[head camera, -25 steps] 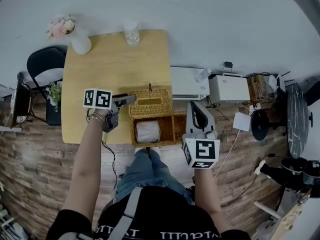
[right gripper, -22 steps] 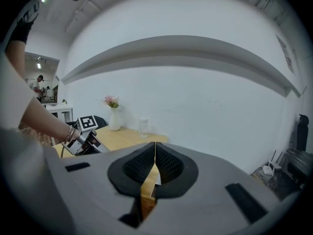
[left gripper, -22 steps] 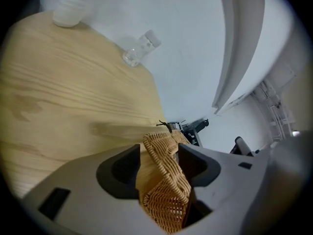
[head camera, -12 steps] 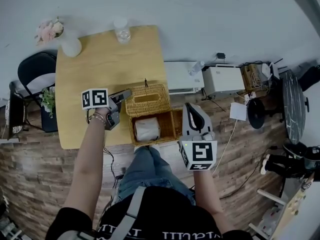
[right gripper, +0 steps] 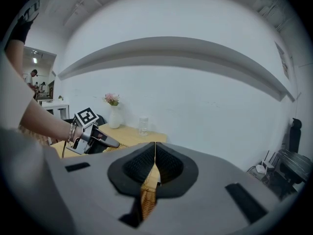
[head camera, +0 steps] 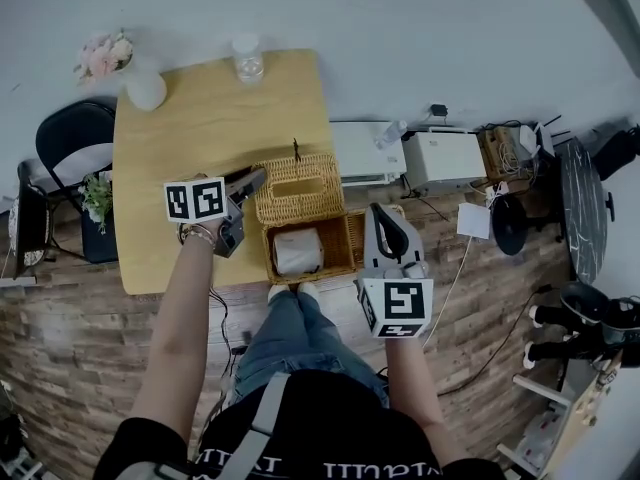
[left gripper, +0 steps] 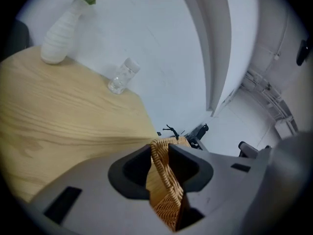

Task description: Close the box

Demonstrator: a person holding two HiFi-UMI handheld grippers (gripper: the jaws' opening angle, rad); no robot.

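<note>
An open wicker box (head camera: 348,249) sits at the table's near right corner, a white roll (head camera: 296,252) inside it. Its wicker lid (head camera: 300,189) lies back on the table behind it. My left gripper (head camera: 255,180) is at the lid's left edge. In the left gripper view the lid's woven rim (left gripper: 166,185) stands between the pads of the left gripper (left gripper: 160,153), whose jaws are closing on it. My right gripper (head camera: 378,218) is shut at the box's right wall. A strip of wicker (right gripper: 147,199) shows between the right gripper's (right gripper: 155,153) pads.
The wooden table (head camera: 200,118) carries a white vase with flowers (head camera: 140,83) and a clear bottle (head camera: 247,58) at its far edge. A black chair (head camera: 70,133) stands left. White appliances (head camera: 365,153) and cables lie on the floor to the right. The person's legs are below the box.
My left gripper has shifted up to the lid's left edge and taken its rim between the jaws. The right gripper has stayed at the box's right wall.
</note>
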